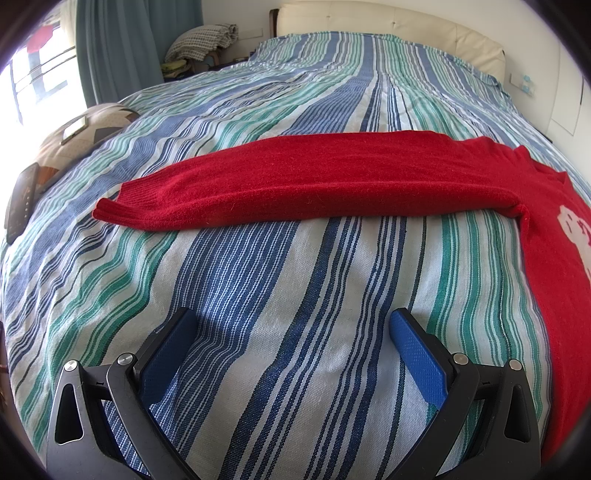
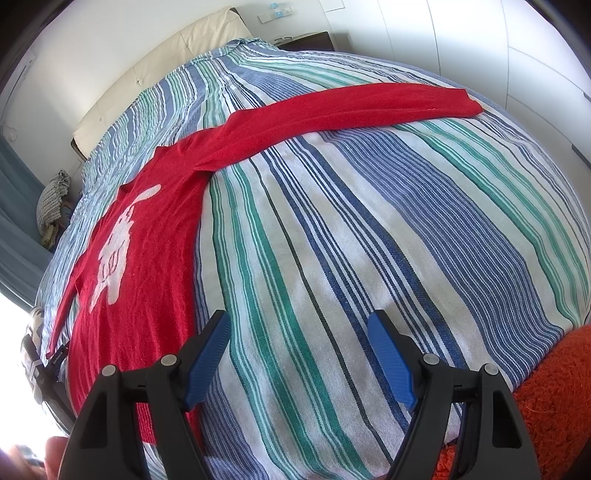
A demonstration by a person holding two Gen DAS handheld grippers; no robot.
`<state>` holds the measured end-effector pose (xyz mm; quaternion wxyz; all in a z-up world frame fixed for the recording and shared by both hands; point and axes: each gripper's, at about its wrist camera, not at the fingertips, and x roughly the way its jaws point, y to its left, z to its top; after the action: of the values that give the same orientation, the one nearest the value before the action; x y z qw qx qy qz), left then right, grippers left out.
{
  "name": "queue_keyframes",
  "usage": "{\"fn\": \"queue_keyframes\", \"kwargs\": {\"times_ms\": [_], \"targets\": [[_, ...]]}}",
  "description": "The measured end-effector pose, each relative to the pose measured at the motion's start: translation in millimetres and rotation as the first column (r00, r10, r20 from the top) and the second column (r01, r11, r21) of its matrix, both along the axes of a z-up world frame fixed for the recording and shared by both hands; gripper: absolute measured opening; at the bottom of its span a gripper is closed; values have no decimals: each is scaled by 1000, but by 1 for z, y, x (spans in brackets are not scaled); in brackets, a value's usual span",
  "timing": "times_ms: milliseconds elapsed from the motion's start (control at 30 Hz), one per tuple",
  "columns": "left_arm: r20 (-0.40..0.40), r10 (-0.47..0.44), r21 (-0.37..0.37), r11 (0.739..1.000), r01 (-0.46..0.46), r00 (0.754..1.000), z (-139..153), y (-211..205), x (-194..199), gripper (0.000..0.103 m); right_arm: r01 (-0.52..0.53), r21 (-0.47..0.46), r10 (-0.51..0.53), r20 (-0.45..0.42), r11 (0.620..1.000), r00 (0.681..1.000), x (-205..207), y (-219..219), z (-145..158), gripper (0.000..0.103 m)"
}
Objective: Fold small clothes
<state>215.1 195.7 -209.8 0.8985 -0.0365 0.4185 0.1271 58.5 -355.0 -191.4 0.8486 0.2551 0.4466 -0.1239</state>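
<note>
A: Where is the sweater [image 1: 314, 184] lying?

B: It is lying flat on the bedspread [image 1: 280, 280], front up, with a white figure [image 2: 116, 247] showing on its chest. One sleeve [image 1: 258, 188] is stretching straight out across the stripes in the left wrist view, its ribbed cuff [image 1: 122, 210] pointing toward the window side. The other sleeve [image 2: 354, 105] is reaching out the opposite way in the right wrist view.

A: And what are the grippers doing?

B: The left gripper [image 1: 291, 332] is hovering over bare bedspread, jaws standing wide apart with nothing between them; the sweater's body is running along just to its right. The right gripper [image 2: 299, 332] is likewise gaping, released, with only stripes between its blue pads [image 2: 208, 354]. Its left finger is sitting over the sweater's edge, but I cannot tell whether it is touching.

A: What is surrounding all that?

B: A cream headboard [image 1: 388, 29] is standing at the far end of the bed. A cushion [image 1: 85, 136] and a dark device [image 1: 22, 203] are resting at the left edge. A blue curtain [image 1: 122, 48] is hanging by the bright window, and something orange and fuzzy [image 2: 546, 398] is showing at the right gripper's lower right.
</note>
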Motion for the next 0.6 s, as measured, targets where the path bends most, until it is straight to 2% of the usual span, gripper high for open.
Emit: {"fn": "queue_keyframes", "kwargs": {"times_ms": [600], "targets": [[0,0,0,1000,0,1000,0,0,0,103,2,8,-2,1,1000,1000,0,-1,0,76]]}}
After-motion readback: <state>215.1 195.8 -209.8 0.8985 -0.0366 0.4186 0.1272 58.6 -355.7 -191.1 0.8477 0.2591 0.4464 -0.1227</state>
